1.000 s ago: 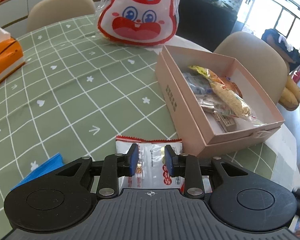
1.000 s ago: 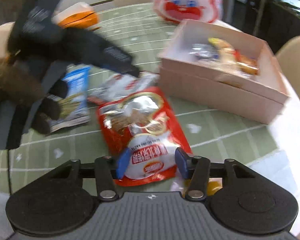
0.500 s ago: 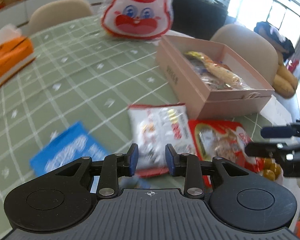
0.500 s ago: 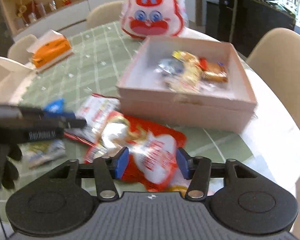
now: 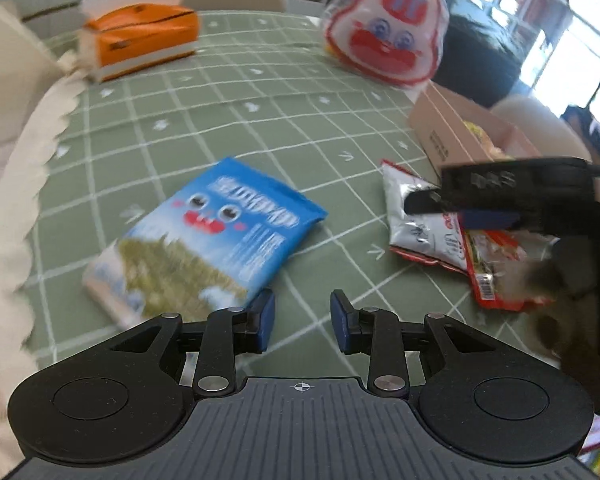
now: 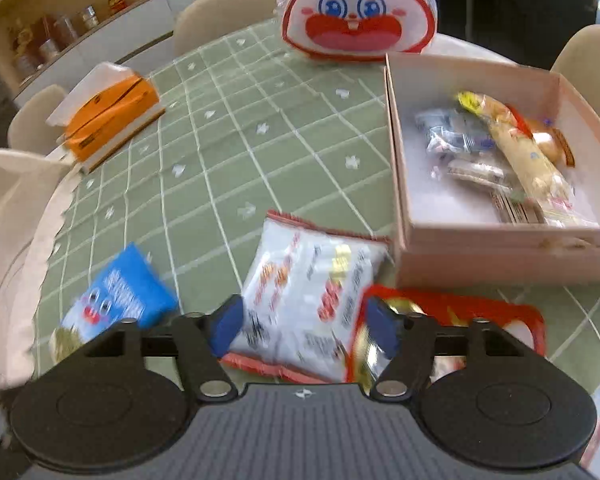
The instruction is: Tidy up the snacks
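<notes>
Left gripper (image 5: 302,316): jaws apart, empty, above green checked surface (image 5: 228,120). Blue packet (image 5: 204,240) just ahead-left of left jaw. Right gripper (image 6: 304,326): jaws wide apart, straddling near end of white packet (image 6: 312,284); contact unclear. Red packet (image 6: 480,316) beside it. Farther: pink box (image 6: 500,256) holding snacks, rabbit bag (image 6: 358,8), tissue box (image 6: 108,120).

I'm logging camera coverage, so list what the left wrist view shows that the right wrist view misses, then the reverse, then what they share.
Only the left wrist view shows the right tongs from outside, over the silver packet and the red packet.

Only the right wrist view shows the snacks lying inside the pink box, and the shelf of jars behind.

Both show the blue packet, silver packet, red packet, pink box, orange tissue box, rabbit bag and green tablecloth.
</notes>
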Demonstrator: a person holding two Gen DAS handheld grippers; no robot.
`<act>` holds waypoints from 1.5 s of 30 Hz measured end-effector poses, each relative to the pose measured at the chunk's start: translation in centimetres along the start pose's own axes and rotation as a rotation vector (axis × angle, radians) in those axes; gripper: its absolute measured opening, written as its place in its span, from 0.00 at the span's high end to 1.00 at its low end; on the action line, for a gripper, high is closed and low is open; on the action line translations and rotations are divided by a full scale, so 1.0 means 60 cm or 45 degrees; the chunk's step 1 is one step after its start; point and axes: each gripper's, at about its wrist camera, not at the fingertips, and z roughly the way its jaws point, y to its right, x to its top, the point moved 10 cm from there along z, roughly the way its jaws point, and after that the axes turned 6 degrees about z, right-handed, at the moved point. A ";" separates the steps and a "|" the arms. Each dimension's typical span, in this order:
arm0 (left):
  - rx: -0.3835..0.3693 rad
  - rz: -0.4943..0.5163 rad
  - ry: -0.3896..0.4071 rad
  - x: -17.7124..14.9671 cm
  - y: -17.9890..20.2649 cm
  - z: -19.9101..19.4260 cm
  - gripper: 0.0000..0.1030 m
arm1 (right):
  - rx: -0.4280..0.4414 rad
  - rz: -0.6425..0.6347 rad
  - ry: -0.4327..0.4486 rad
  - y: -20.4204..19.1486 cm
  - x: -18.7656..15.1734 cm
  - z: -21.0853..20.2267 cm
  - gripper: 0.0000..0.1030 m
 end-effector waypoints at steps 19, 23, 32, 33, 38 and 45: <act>-0.152 -0.162 0.043 -0.038 0.002 -0.049 0.67 | 0.140 -0.306 -0.137 -0.080 -0.098 -0.052 0.58; -0.162 -0.166 0.034 -0.041 0.009 -0.046 0.67 | 0.179 -0.266 -0.221 -0.069 -0.141 -0.060 0.61; -0.150 -0.140 -0.002 -0.052 0.022 -0.039 0.67 | 0.057 -0.350 -0.088 -0.006 -0.140 -0.099 0.50; -0.150 -0.132 -0.007 -0.054 0.026 -0.038 0.67 | 0.027 -0.377 -0.049 0.006 -0.135 -0.107 0.49; -0.143 -0.106 -0.028 -0.059 0.041 -0.028 0.67 | -0.104 -0.437 0.072 0.086 -0.116 -0.136 0.37; -0.157 -0.051 -0.040 -0.053 0.072 -0.017 0.67 | -0.092 -0.051 0.065 0.194 -0.055 -0.111 0.37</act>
